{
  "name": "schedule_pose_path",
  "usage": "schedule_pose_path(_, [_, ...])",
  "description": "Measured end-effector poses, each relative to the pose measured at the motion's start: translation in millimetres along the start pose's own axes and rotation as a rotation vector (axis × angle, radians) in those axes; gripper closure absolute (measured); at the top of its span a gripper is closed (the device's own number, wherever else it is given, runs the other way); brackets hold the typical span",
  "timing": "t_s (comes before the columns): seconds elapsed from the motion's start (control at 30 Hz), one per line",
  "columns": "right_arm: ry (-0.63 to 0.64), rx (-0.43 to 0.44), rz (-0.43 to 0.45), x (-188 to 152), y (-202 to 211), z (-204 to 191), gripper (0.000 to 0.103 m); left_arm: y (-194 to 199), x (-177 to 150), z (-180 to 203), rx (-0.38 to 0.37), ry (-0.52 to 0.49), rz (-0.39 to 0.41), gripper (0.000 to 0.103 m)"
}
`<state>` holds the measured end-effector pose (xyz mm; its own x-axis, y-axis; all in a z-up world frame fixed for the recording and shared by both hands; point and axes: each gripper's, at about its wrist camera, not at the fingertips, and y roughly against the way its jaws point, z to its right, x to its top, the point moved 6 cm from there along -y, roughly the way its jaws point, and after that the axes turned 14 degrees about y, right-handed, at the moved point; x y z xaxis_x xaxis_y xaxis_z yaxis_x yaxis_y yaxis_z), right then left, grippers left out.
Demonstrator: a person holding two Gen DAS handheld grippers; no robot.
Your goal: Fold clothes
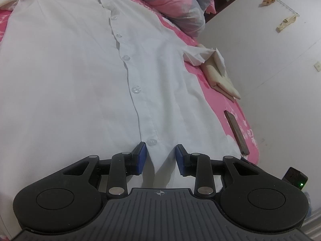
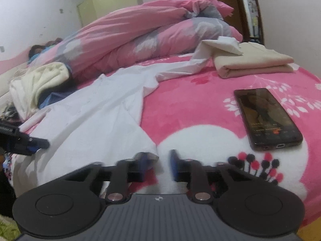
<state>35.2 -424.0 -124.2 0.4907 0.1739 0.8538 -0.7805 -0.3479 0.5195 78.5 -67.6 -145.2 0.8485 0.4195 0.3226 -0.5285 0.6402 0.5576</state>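
Pink floral bedding (image 2: 200, 108) serves as the work surface, and a white button-up shirt (image 1: 70, 76) is spread front-up across it, lying flat and at full length, which suits either a shirt laid out for folding or one smoothed between folds.

Nearest the left wrist camera, the left gripper (image 1: 161, 155) sits low at the hem with its blue-padded tongs spread apart. They straddle the button placket just by the lowest button (image 1: 151, 142), likely so the hem can be pinched at its middle. No cloth is caught between them.

Seen by the right wrist camera, the right gripper (image 2: 163, 163) hovers at the shirt's lower side corner, where the white cloth ends against the bedding. Its tongs are also parted with nothing between them, though motion blur softens their outline. That position suggests a hold on the outer corner, paired with the left one at the centre.

Beside the right gripper, a phone (image 2: 267, 118) lies face-up with its screen lit, clear of the shirt. Farther off, a folded beige garment (image 2: 252, 62) rests near the shirt's short sleeve (image 1: 197, 55), set to the side as a finished piece might be. Beyond it, a rumpled pink quilt (image 2: 140, 38) is heaped at the far end of the bed.
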Motion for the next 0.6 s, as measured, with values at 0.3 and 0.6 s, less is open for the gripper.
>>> schedule_pose_path(0.3, [0.108,-0.159,-0.011,-4,25,-1,0.103,1,2,-1,0.002,-0.007,-0.005,0.072])
schedule_pose_path(0.6, [0.1,-0.174,-0.03,-12,23,0,0.103,2,2,-3,-0.012,0.002,-0.004,0.072])
